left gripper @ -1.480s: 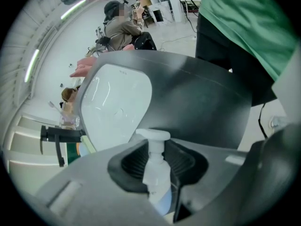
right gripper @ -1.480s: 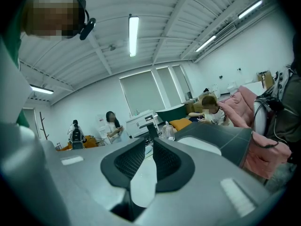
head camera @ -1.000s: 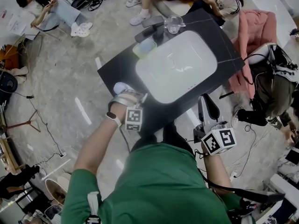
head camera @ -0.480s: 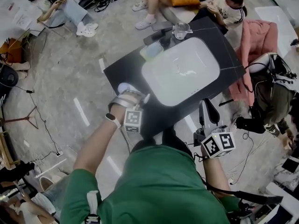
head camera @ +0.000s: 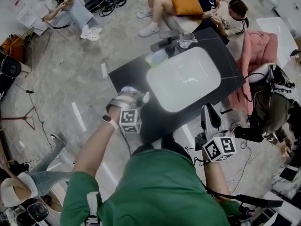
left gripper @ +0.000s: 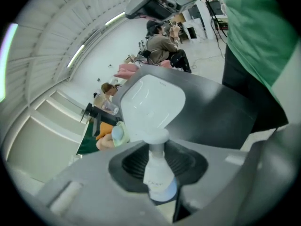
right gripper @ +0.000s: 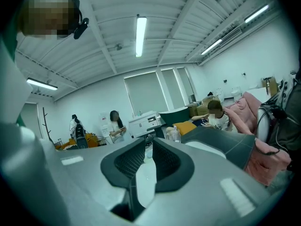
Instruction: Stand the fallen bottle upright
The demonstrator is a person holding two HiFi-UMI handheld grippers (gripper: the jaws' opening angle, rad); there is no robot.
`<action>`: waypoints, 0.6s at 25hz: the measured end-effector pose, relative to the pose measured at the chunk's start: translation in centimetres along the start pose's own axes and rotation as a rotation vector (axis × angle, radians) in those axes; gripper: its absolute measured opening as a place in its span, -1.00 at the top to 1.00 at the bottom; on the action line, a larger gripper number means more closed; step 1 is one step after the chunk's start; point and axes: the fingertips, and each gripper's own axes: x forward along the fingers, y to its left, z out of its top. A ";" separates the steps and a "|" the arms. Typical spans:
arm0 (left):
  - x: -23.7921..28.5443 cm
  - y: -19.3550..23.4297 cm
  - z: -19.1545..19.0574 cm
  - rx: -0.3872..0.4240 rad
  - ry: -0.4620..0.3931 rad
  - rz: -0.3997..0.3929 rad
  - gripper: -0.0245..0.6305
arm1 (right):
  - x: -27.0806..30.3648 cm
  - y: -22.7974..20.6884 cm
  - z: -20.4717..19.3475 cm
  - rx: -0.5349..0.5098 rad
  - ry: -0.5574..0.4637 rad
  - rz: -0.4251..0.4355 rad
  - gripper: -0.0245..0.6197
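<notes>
Left gripper (left gripper: 157, 160): I had its jaws clamped partway closed on the body of the white bottle (left gripper: 159, 179), cap pointing away, over the near left corner of the dark counter (head camera: 136, 74), beside the white basin (head camera: 183, 79). Right gripper (right gripper: 148, 160): empty, jaws a narrow slit apart.

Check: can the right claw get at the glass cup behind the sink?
Probably yes. The right claw is empty by the counter's near edge, and only the low sink lies between it and the cup, nothing standing. The cup sits at the far edge, so it's a long stretch.
</notes>
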 end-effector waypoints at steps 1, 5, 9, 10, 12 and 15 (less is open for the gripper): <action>-0.3 0.5 -0.1 -0.021 -0.007 0.009 0.63 | 0.0 0.1 0.1 0.000 0.002 -0.004 0.79; -0.7 1.9 -0.7 -0.100 -0.028 0.032 0.63 | 0.1 0.1 0.1 0.005 0.000 -0.002 0.79; -1.4 3.7 -1.5 -0.213 -0.060 0.054 0.63 | 0.0 0.3 0.1 0.049 0.007 -0.009 0.79; -1.6 4.3 -1.7 -0.252 -0.072 0.063 0.63 | 0.0 0.3 0.1 0.052 0.010 -0.012 0.79; -1.8 5.6 -2.3 -0.347 -0.100 0.084 0.63 | 0.0 0.4 0.1 0.050 0.016 -0.016 0.79; -2.1 7.7 -3.6 -0.522 -0.145 0.120 0.63 | 0.0 0.5 0.0 0.050 0.022 -0.020 0.79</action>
